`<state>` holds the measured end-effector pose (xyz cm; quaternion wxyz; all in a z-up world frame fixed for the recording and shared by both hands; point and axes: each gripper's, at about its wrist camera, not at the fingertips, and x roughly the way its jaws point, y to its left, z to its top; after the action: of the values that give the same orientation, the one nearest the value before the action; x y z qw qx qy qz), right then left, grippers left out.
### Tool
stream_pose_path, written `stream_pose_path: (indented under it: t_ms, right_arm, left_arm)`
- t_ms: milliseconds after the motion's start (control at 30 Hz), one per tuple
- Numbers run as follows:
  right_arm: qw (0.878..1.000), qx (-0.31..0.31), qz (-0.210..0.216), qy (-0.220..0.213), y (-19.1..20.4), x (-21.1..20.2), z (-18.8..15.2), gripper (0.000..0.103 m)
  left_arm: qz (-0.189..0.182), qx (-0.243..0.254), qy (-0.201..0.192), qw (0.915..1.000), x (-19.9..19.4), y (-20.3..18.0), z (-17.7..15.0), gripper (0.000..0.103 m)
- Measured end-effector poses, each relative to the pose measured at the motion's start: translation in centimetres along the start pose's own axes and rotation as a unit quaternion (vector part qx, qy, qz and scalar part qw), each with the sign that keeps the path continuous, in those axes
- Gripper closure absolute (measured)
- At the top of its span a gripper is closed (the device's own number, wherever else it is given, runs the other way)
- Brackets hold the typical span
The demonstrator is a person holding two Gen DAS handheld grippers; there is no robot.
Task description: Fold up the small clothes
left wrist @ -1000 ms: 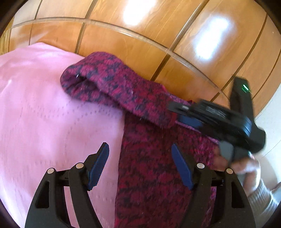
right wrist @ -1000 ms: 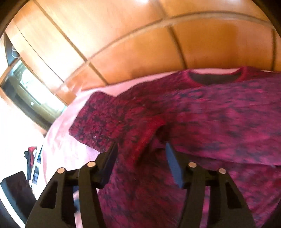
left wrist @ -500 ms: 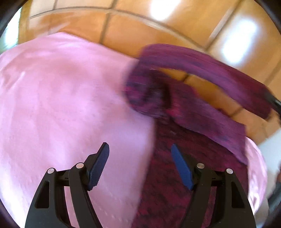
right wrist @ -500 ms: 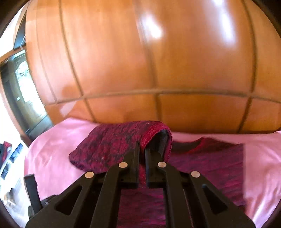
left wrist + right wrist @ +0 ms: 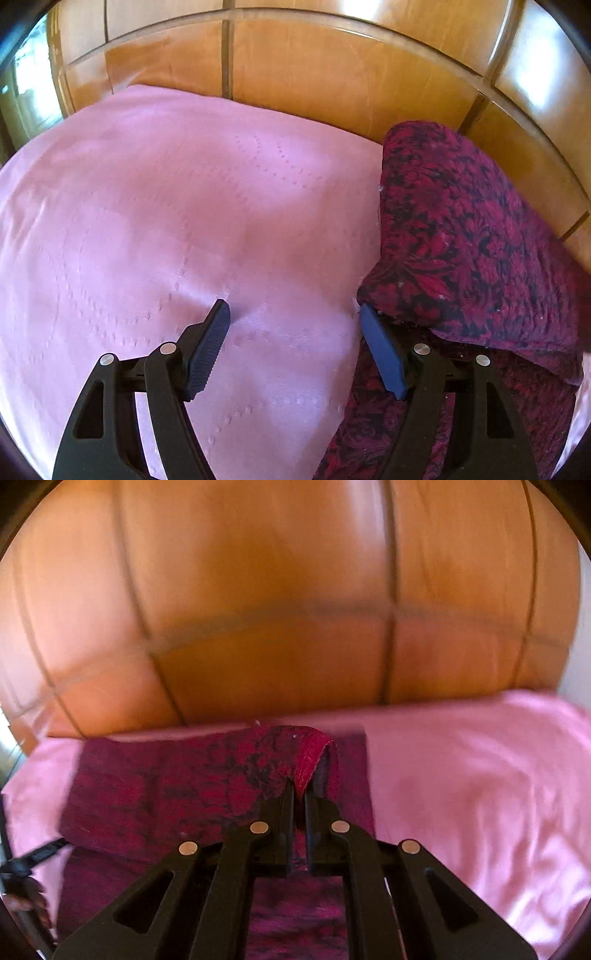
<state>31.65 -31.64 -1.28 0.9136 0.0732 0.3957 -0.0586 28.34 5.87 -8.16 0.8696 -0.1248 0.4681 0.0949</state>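
Note:
A dark red and black patterned knit sweater (image 5: 476, 236) lies on a pink bedspread (image 5: 166, 221). In the right wrist view my right gripper (image 5: 299, 794) is shut on the red cuff (image 5: 310, 760) of the sweater's sleeve, lifted and drawn across the sweater's body (image 5: 155, 797). In the left wrist view my left gripper (image 5: 295, 325) stands open over the pink cloth at the sweater's left edge. Its right finger (image 5: 380, 350) is against the hanging sleeve fold, and nothing is between the pads.
A glossy wooden panelled headboard (image 5: 314, 74) rises right behind the bed. The pink bedspread (image 5: 480, 794) spreads wide to the right of the sweater in the right wrist view. A dark strap and part of a hand (image 5: 22, 890) show at that view's lower left edge.
My right gripper closed on the sleeve cuff, lifted it and carried it over the sweater. My left gripper slid left off the sweater onto the pink cloth.

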Motion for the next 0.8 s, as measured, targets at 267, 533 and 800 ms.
stream_pose_path:
  t_ms: [267, 533, 800]
  right_arm:
    - [0.996, 0.072, 0.043, 0.040, -2.3, 3.6, -1.5, 0.098]
    - [0.992, 0.106, 0.075, 0.005, -3.7, -0.2, -1.4, 0.055]
    - [0.996, 0.026, 0.086, -0.005, 0.5, -1.6, -1.6, 0.055]
  left_arm:
    - [-0.023, -0.003, -0.002, 0.9997, -1.3, 1.1, -0.7, 0.037]
    - [-0.137, -0.053, -0.040, 0.9883, -5.7, 2.8, 0.6, 0.037]
    - [-0.200, -0.088, 0.009, 0.9759, -1.8, 1.4, 5.9, 0.037]
